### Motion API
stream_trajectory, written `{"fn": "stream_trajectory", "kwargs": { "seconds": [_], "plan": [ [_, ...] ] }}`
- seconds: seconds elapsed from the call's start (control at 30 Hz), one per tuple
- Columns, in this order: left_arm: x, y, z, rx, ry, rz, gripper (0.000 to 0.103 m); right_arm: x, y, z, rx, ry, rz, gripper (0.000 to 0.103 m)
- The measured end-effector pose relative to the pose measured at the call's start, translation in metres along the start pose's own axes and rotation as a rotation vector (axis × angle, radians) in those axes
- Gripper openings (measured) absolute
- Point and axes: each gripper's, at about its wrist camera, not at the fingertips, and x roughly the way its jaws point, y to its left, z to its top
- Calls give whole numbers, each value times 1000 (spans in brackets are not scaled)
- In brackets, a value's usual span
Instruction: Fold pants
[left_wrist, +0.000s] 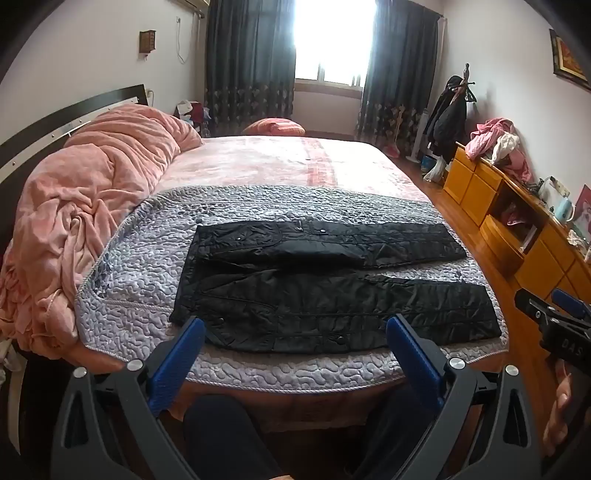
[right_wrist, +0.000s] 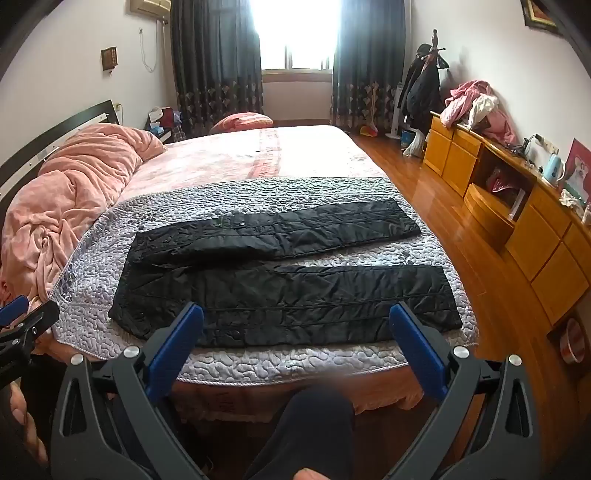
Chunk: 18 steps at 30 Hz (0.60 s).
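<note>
Black quilted pants (left_wrist: 332, 288) lie flat on a grey quilted cover (left_wrist: 133, 280) at the near edge of the bed, waist to the left, both legs stretched to the right and spread apart. They also show in the right wrist view (right_wrist: 288, 288). My left gripper (left_wrist: 295, 328) is open and empty, held just before the near edge of the pants by the waist half. My right gripper (right_wrist: 295, 317) is open and empty, held before the near leg. The right gripper also shows at the right edge of the left wrist view (left_wrist: 554, 317).
A bunched pink blanket (left_wrist: 92, 206) lies along the left side of the bed by the dark headboard (left_wrist: 44, 122). A wooden dresser (right_wrist: 517, 206) with clothes and small items lines the right wall. Wood floor (right_wrist: 461, 229) runs between bed and dresser. My legs are below the grippers.
</note>
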Motion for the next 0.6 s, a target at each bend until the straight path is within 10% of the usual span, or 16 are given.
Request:
{"fn": "stream_trajectory", "kwargs": {
  "seconds": [0.6],
  "plan": [
    [-13, 0, 11, 1, -12, 11, 99, -3, 2, 0, 5, -13, 1, 101]
  ]
}}
